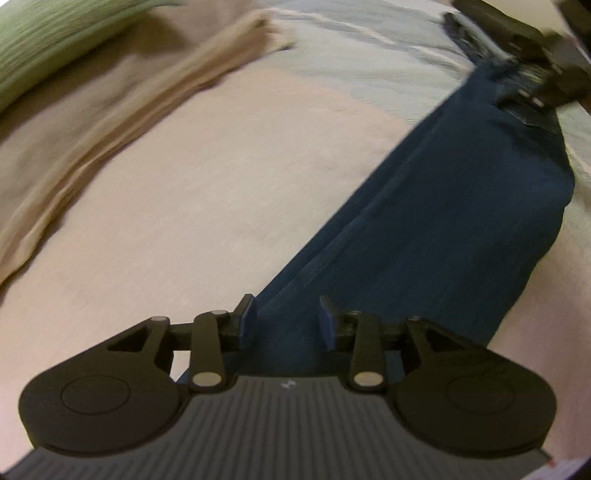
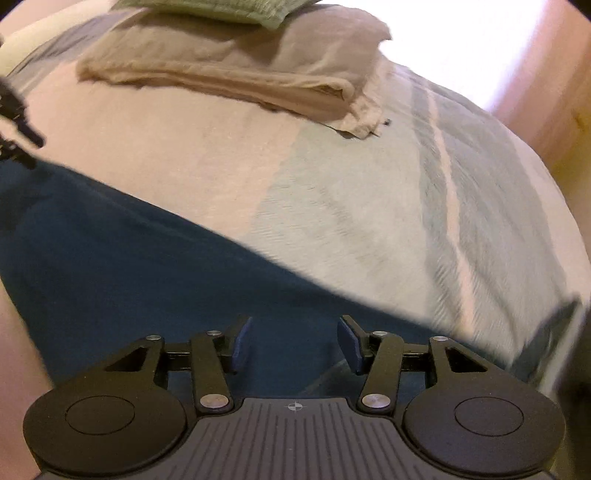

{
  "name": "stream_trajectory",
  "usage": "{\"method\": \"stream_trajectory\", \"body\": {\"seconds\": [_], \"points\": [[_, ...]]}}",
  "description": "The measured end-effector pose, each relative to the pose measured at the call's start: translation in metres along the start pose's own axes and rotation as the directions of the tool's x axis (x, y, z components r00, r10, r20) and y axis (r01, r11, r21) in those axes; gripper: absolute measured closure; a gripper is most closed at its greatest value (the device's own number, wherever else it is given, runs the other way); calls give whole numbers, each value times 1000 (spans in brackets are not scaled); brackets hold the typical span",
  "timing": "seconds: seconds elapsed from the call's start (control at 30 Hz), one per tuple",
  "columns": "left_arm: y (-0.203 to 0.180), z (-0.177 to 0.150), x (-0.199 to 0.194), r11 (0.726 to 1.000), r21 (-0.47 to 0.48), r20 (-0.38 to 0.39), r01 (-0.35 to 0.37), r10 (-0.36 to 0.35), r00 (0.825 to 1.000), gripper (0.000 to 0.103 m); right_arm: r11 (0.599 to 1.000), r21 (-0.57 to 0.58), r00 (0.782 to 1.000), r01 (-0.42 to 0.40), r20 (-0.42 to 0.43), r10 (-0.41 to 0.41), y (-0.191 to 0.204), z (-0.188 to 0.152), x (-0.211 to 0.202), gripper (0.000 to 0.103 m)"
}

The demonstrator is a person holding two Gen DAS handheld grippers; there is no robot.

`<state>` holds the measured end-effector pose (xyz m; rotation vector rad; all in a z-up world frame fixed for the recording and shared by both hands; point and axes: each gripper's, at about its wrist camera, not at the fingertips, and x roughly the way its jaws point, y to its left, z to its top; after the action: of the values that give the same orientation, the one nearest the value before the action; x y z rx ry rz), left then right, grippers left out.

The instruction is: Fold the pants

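Dark blue pants (image 1: 443, 206) lie stretched in a long diagonal strip on the bed. My left gripper (image 1: 288, 319) is open at the near end of the strip, its blue-padded fingers (image 1: 246, 317) on either side of the fabric. At the far end, the other gripper (image 1: 535, 51) shows as a blurred black shape over the pants. In the right wrist view the pants (image 2: 129, 251) spread across the lower left. My right gripper (image 2: 295, 341) stands open just above them, nothing pinched. The left gripper (image 2: 16, 122) pokes in at the left edge.
The bed carries a pink and pale blue striped blanket (image 2: 332, 206). A folded beige cloth (image 2: 229, 74) lies toward the head of the bed, with a green pillow (image 2: 207, 9) behind it. A pink wall (image 2: 554, 92) stands at the right.
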<state>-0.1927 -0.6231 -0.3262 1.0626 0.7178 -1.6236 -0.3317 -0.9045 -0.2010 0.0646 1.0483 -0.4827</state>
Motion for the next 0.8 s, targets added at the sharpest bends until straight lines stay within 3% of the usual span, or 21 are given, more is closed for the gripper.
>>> {"method": "stream_trajectory", "body": {"seconds": [0.2,0.3,0.37,0.4,0.47,0.53,0.7,0.8], "points": [[-11,11,64,997,79,-116,-17,26,993,68,951,-244,981,-191,-74,178,-42,10,57,58],[-13,8,71,995,102,-137,-14,28,990,69,929,-265,965,-258,-114,235,-50,9,77,67],[-12,10,71,995,96,-162,-18,34,986,82,917,-266,954,-297,-130,271,-52,8,81,83],[-13,10,70,994,104,-172,-26,44,984,91,914,-273,953,-301,-131,274,-51,9,82,89],[-15,10,65,992,122,-173,-27,48,984,95,911,-286,954,-297,-141,266,-51,5,77,100],[-13,13,58,994,100,-152,-34,49,987,100,914,-281,954,-294,-138,264,-51,3,71,103],[3,21,45,998,4,-74,-63,63,995,100,936,-261,971,-237,-46,233,-61,18,51,103],[2,22,73,998,27,-118,-64,67,991,95,940,-265,977,-214,-60,206,-56,14,68,103]]}}
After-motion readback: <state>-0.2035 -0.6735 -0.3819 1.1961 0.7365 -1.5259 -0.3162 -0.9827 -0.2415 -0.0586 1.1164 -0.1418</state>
